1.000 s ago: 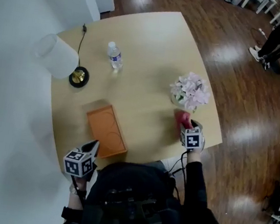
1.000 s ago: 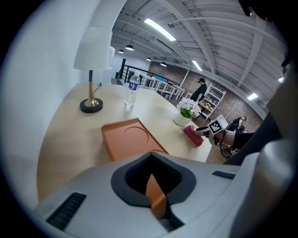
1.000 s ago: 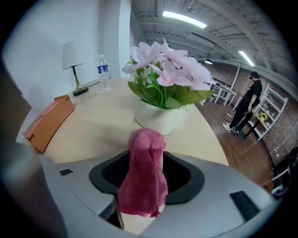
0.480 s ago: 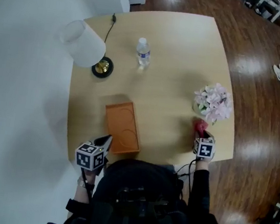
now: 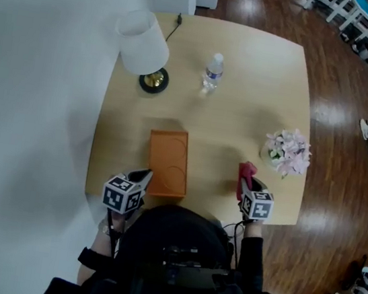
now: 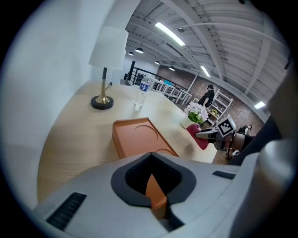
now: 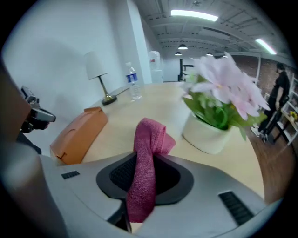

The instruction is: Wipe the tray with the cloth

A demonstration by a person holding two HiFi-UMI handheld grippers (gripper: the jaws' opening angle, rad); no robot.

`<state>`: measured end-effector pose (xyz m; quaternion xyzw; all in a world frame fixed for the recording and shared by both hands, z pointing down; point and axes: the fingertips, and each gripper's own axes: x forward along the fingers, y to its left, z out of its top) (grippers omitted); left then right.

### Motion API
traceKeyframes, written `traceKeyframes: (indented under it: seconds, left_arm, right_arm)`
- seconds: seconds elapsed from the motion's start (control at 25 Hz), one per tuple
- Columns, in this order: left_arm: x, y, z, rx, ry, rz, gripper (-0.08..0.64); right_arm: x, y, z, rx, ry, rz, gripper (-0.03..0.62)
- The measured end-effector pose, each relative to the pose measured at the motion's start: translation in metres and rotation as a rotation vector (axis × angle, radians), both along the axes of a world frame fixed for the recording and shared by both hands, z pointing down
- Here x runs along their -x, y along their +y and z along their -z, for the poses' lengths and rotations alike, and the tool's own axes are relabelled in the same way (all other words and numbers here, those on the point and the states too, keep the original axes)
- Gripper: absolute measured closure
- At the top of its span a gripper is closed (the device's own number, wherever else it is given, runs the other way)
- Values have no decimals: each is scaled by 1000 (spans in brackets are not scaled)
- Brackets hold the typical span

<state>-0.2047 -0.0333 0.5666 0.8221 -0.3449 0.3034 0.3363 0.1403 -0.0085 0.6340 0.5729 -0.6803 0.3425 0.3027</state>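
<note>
Right gripper [image 5: 244,187], jaws just closing onto the cloth [image 5: 246,171], is hanging right of the tray [image 5: 169,153], which is lying lengthwise away from the person, left gripper [image 5: 143,174] clamping its near corner.

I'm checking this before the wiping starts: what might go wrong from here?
1. The right gripper, whose jaws have just been closing, pinches the cloth as a narrow bunched strip; it may slip or wipe little.
2. The flower pot stands close by that gripper; a swing might tip it.
3. The left gripper clamps the tray only at its near edge; pushing may pivot it.
</note>
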Motion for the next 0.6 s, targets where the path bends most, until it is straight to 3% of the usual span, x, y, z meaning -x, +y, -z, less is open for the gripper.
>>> traceKeyframes:
  seconds: [0.32,0.6]
  left_arm:
    - [16,7,-11,3,25,36,554]
    - [32,12,-14,4,34,63,554]
  right_arm:
    - [149,-61,54,-99,-53,391,489]
    - [234,-125,63,-114,20,657,489]
